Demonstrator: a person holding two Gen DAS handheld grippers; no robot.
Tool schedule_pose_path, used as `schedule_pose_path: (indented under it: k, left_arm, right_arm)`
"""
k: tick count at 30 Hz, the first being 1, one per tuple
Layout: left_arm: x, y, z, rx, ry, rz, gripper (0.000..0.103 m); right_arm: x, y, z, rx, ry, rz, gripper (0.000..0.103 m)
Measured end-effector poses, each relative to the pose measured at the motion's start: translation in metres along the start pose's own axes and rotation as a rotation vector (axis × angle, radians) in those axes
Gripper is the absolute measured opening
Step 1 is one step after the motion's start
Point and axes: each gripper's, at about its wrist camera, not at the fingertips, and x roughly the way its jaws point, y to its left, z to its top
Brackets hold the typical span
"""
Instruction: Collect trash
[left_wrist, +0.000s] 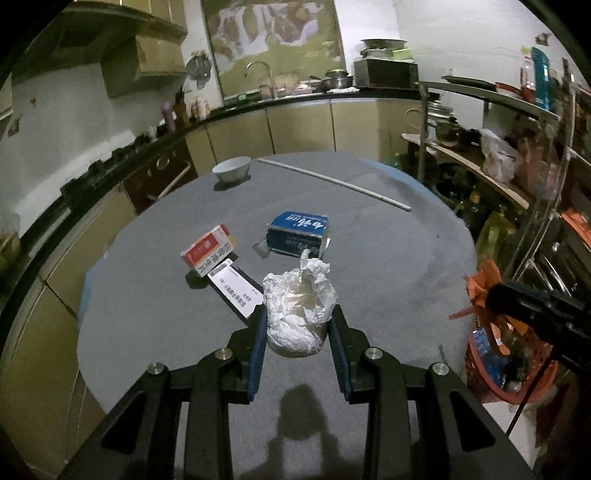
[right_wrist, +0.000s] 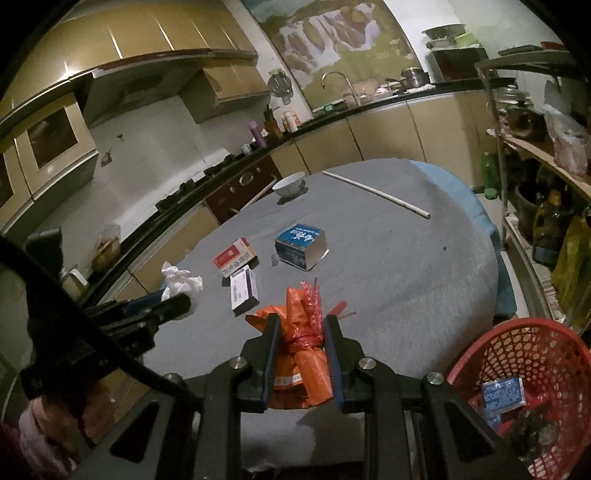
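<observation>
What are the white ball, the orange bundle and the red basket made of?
White ball: crumpled tissue or thin paper, matte and creased all over.
Orange bundle: thin plastic packaging, probably; slightly glossy, folded, tied with red strip.
Red basket: moulded plastic by its look, with a regular perforated wall.

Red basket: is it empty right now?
No. The red basket beside the table already holds a blue packet and some dark trash near its bottom.
</observation>
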Motion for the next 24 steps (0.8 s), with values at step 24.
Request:
schedule_pose_path:
  k: [24]
  left_arm:
    - [-0.018,-0.096,0.011,0.134,-0.015,-0.027,0.034]
  right_arm:
    - [-0.082,-0.053,-0.011,0.059,-0.095,-0.039,0.025]
